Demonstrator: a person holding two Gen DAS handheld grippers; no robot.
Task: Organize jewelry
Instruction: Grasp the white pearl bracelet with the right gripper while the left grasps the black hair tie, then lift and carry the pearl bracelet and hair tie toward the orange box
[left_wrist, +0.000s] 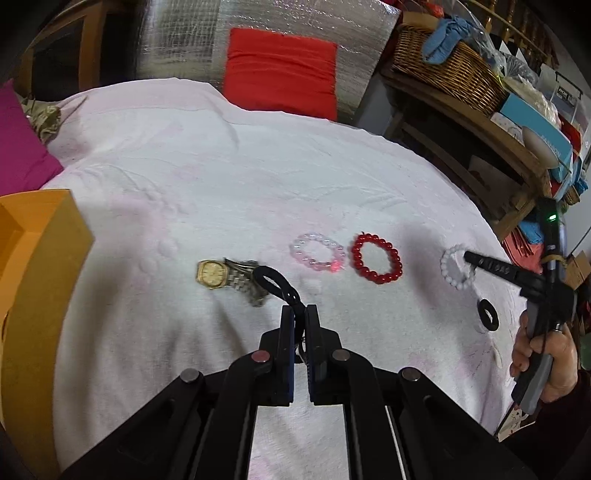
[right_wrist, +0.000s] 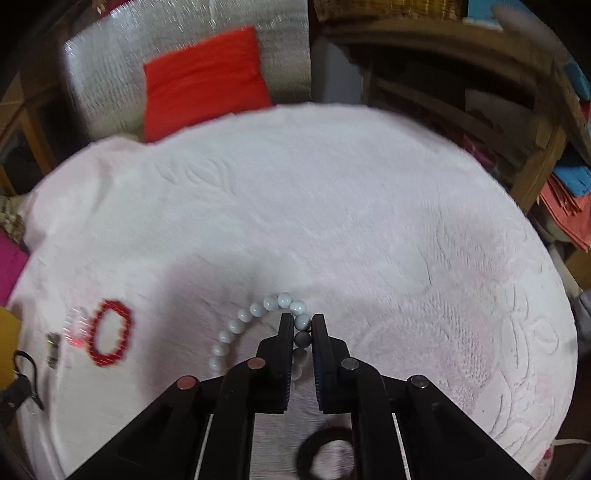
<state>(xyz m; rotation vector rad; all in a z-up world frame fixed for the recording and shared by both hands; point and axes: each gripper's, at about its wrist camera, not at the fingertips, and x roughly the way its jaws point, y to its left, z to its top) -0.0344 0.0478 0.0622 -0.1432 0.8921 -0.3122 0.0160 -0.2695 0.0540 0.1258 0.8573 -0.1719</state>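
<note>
My left gripper (left_wrist: 300, 308) is shut on a thin black band (left_wrist: 275, 282), whose loop hangs in front of the fingertips just above the white cloth (left_wrist: 258, 166). Left of the loop lies a gold watch (left_wrist: 212, 273) with a metal strap. A pink bead bracelet (left_wrist: 317, 251) and a red bead bracelet (left_wrist: 376, 258) lie side by side in the middle. My right gripper (right_wrist: 302, 319) is shut on a white bead bracelet (right_wrist: 243, 315), with one bead pinched between the pads. The left wrist view shows that white bracelet (left_wrist: 456, 267) at the right gripper's tips (left_wrist: 471, 257).
An orange box (left_wrist: 40, 258) stands open at the left edge of the cloth. A black ring (left_wrist: 488, 315) lies near the right hand (left_wrist: 546, 365), and it shows low in the right wrist view (right_wrist: 325, 450). A red cushion (left_wrist: 280, 70) and a wicker basket (left_wrist: 450, 70) stand behind.
</note>
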